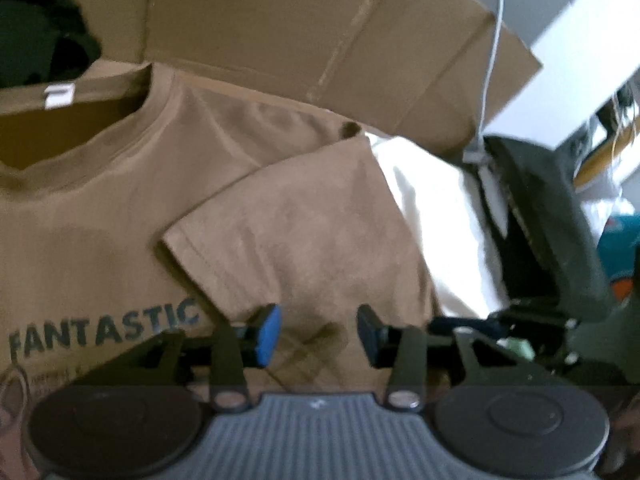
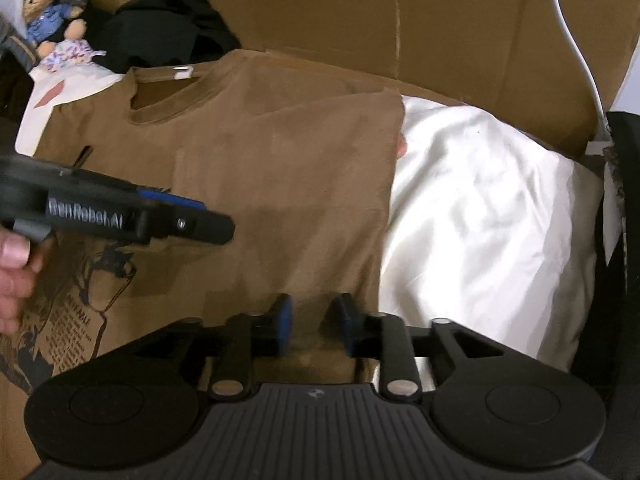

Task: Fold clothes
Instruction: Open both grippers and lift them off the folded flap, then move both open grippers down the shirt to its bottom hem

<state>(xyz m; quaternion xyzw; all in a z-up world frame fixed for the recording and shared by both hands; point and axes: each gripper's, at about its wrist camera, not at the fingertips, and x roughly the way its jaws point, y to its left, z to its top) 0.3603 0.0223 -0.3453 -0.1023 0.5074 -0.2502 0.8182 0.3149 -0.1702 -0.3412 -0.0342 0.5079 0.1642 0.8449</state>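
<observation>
A brown T-shirt (image 1: 120,208) printed with "FANTASTIC" (image 1: 104,332) lies flat, collar (image 2: 168,96) at the far side. Its right side is folded inward, and the sleeve (image 1: 288,232) rests on the chest. The fold's straight edge (image 2: 390,200) borders a white sheet. My left gripper (image 1: 319,334) hovers just over the folded sleeve, open, with nothing between its blue pads. From the right wrist view, the left gripper (image 2: 216,228) comes in from the left in a person's hand (image 2: 16,264). My right gripper (image 2: 314,328) is open above the folded panel's near part, nothing pinched.
Brown cardboard (image 2: 360,20) stands behind the shirt and lies under it. A white sheet (image 2: 488,208) spreads to the right. A black garment (image 2: 172,24) and a teddy bear (image 2: 48,16) sit at the far left. A white cable (image 2: 576,52) hangs at the right beside dark furniture (image 1: 540,216).
</observation>
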